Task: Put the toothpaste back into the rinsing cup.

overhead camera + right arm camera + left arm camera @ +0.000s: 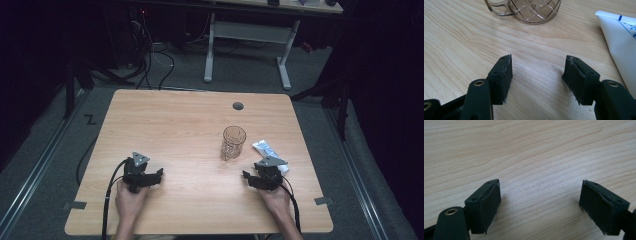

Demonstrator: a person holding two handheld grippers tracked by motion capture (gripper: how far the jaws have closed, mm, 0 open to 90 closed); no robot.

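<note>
Left gripper: yours is resting on the bare counter, jaws spread, nothing in them.
Right gripper: also spread wide and empty.
Glass mug: upright, just ahead of your right gripper.
White tube: lying flat right beside that gripper.

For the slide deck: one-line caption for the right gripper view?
Open right gripper rests on the wooden table, facing a patterned glass mug and white tube.
</note>
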